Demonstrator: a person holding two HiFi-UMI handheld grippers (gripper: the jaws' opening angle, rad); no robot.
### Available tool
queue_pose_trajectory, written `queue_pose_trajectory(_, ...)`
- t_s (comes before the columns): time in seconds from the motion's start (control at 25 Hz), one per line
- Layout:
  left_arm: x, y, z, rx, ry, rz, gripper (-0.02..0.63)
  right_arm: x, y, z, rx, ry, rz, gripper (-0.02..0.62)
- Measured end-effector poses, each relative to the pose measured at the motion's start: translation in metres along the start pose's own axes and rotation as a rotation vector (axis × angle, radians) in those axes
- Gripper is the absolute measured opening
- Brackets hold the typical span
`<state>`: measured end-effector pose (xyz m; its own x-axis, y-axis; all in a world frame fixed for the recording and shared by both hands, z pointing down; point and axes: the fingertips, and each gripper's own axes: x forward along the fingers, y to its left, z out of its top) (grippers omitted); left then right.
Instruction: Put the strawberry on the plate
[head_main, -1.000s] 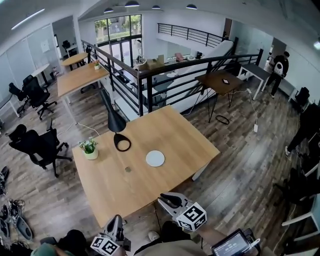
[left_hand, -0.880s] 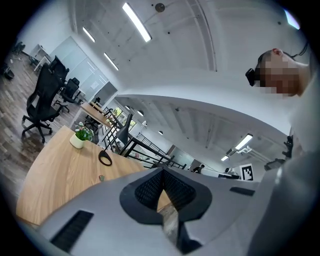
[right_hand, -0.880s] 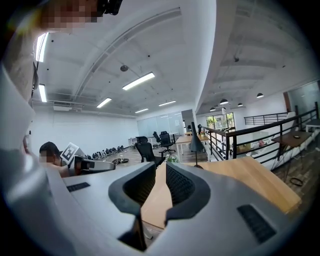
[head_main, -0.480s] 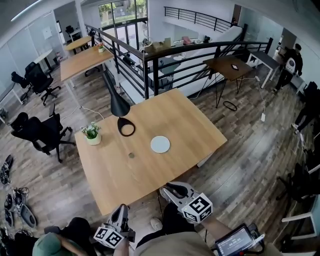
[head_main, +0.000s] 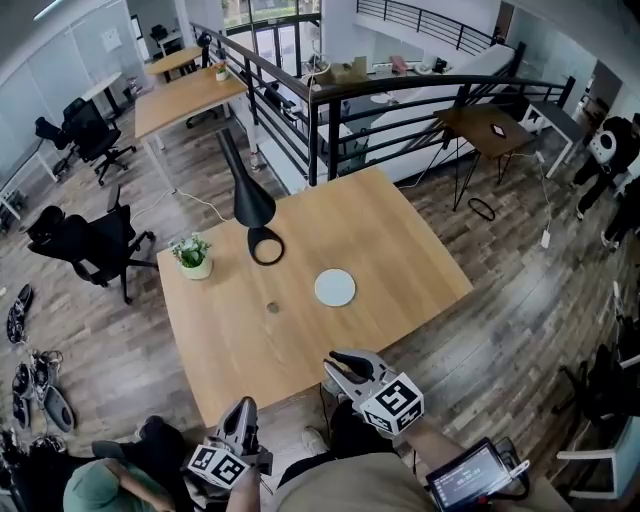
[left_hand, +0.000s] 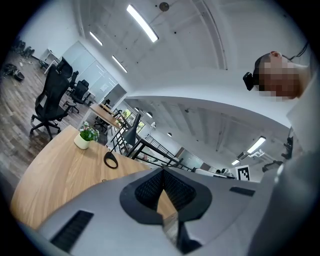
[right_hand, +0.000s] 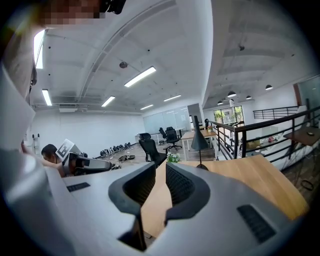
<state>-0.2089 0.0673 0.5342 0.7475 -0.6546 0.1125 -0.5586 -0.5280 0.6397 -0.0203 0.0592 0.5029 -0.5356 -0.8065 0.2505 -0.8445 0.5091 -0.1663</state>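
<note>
What may be the strawberry (head_main: 272, 308), a brownish spot too small to make out for sure, lies on the bare wood of the desk (head_main: 400, 250). It is a little left of the white plate (head_main: 335, 287), apart from it and not on it. Both lie well beyond the two tools, which hang at the desk's near edge. The left tool (head_main: 244, 405) points up the desk roughly toward the spot, and the right tool (head_main: 333, 367) sits nearer the plate; neither touches anything. The left tool's pads are pressed together at their tips with nothing caught between them. The right tool's pads stand a narrow slit apart, and only desk wood shows through the gap. The head view alone shows the plate (in both tool views the tool's own grey body covers that part of the desk). The left tool view catches the spot as a faint dot, and past it the ring base of the black lamp (head_main: 252, 205) and the potted plant (head_main: 193, 256). The right tool view shows the plant and the lamp too, but not the spot. It shows the left tool off to its left with its marker cube, and a person's head (right_hand: 49, 152) close beside that.
</note>
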Motion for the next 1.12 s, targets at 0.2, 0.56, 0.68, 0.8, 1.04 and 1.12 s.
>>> queue_pose_trajectory(0.2, 0.037, 0.013, 0.017, -0.007, -0.037, 0.036, 0.002, 0.031, -0.029, 0.002, -0.011, 0.029, 0.047, 0.052)
queue_pose_trajectory(0.56, 0.115, 0.037, 0.046, -0.021, -0.039, 0.087, 0.002, 0.095, -0.086, 0.027, -0.05, 0.047, 0.13, 0.052)
queue_pose_trajectory(0.68, 0.141, 0.033, 0.059, 0.006, -0.037, 0.09, 0.002, 0.113, -0.107, 0.034, -0.043, 0.052, 0.15, 0.052)
queue_pose_trajectory(0.8, 0.162, 0.033, 0.069, 0.021, -0.041, 0.102, 0.002, 0.129, -0.124, 0.037, -0.036, 0.064, 0.17, 0.051)
queue_pose_trajectory(1.04, 0.168, 0.031, 0.096, 0.042, -0.109, 0.175, 0.002, 0.153, -0.142, 0.056, -0.058, 0.085, 0.227, 0.052)
queue_pose_trajectory(1.12, 0.167, 0.036, 0.1, 0.044, -0.129, 0.211, 0.002, 0.165, -0.148, 0.057, -0.072, 0.092, 0.249, 0.051)
